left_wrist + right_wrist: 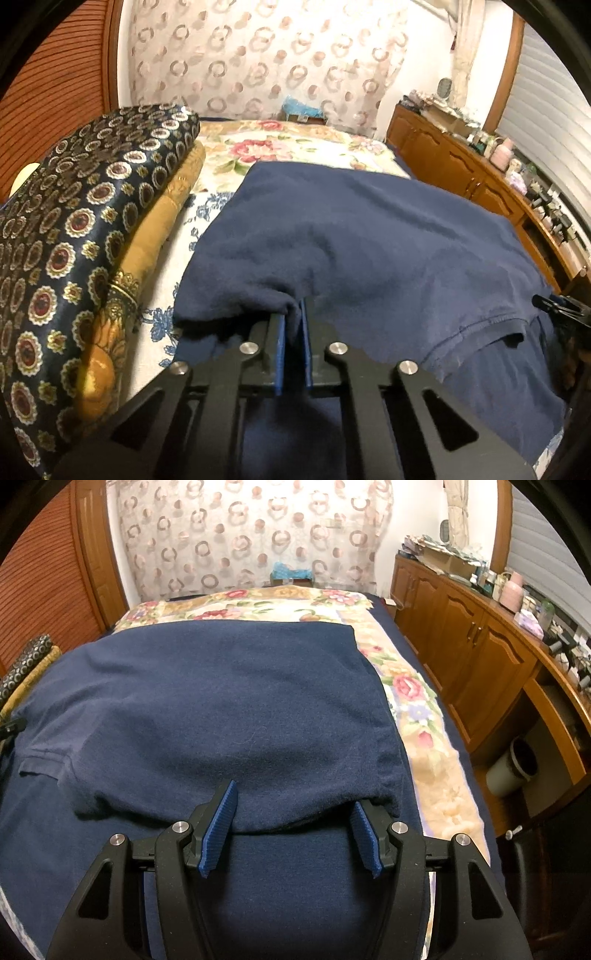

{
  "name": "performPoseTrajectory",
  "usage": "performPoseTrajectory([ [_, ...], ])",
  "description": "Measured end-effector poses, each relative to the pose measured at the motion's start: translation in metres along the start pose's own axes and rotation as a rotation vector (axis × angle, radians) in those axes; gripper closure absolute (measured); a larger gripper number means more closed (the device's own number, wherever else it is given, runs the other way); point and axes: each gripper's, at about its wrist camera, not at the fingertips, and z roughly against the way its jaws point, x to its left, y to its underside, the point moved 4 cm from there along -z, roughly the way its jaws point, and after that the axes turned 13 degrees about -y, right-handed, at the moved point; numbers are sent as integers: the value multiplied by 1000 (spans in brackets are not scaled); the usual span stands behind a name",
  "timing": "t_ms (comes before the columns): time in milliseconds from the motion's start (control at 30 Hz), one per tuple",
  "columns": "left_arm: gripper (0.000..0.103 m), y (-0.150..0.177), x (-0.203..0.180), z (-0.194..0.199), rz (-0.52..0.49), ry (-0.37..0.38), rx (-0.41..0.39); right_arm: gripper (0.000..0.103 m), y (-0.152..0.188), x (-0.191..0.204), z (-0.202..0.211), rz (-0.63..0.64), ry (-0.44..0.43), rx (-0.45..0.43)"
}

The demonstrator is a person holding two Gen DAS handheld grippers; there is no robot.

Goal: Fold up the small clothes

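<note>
A navy blue shirt [351, 236] lies folded over on the floral bedspread [266, 144]; it also fills the right wrist view [221, 701]. My left gripper [293, 314] is shut on a bunched edge of the shirt, pinched between its blue pads. My right gripper [295, 805] is open, its blue pads [221, 819] spread on either side of the shirt's near folded edge, with nothing pinched. A ribbed sleeve hem [480, 325] lies to the right of the left gripper. The right gripper's tip [554, 306] shows at the right edge of the left wrist view.
Dark patterned and golden folded bedding [81, 229] is stacked at the left of the bed. A wooden cabinet [480, 657] with cluttered top runs along the right side. A grey bin [513, 768] stands on the floor by it. A curtain [251, 535] hangs behind the bed.
</note>
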Motion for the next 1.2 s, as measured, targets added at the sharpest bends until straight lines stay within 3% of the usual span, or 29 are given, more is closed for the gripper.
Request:
performPoseTrajectory([
  [67,100,-2,2,4,-1,7,-16,66,-1,0,1,-4,-8,-11],
  [100,100,-3,2,6,-3,12,-22,82,-2,0,1,0,-19,-16],
  [200,101,-7,4,15,2,34,-54,95,-4,0,2,9,-32,-22],
  [300,101,-12,7,23,10,54,-78,100,-5,5,7,29,-43,-40],
  [633,102,-19,4,55,-28,79,-162,103,-23,14,58,32,-79,-222],
  [933,102,-21,14,93,-14,90,-234,103,-19,21,95,42,-81,-297],
  [1200,102,7,24,118,-20,89,-257,103,5,30,121,56,-78,-328],
])
